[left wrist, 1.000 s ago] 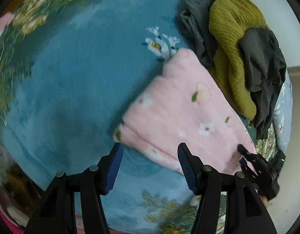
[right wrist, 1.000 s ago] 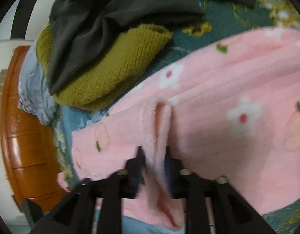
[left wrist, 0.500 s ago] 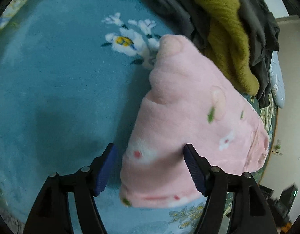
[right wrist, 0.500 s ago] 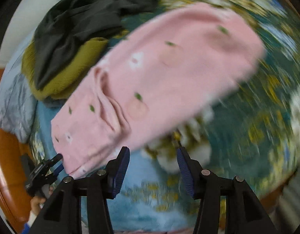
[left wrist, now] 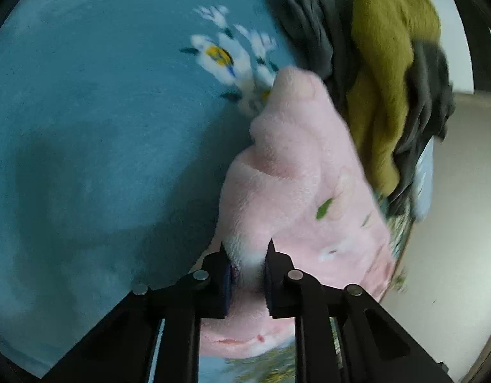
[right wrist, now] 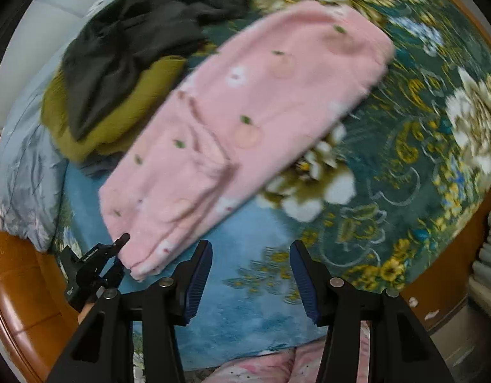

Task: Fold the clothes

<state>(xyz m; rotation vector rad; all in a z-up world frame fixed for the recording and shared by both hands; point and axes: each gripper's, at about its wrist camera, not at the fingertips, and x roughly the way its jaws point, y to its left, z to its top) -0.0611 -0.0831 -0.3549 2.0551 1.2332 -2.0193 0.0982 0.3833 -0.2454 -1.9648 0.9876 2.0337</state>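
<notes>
The left gripper [left wrist: 247,255] has just pinched the pink garment's [left wrist: 296,191] edge; the right gripper [right wrist: 250,271], risen, hangs unclenched, pointing down.

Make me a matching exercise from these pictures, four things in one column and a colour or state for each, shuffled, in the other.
Things:
1. fluffy pink fruit-print garment
2. knitted sweater in the pile
3. left gripper
4. right gripper

States:
A. open over the blue floral bedspread, holding nothing
B. mustard yellow
C. lying flat, pinched at one end
D. jaws just closing, shut on pink fleece

Pairs: 1-C, 2-B, 3-D, 4-A
</notes>
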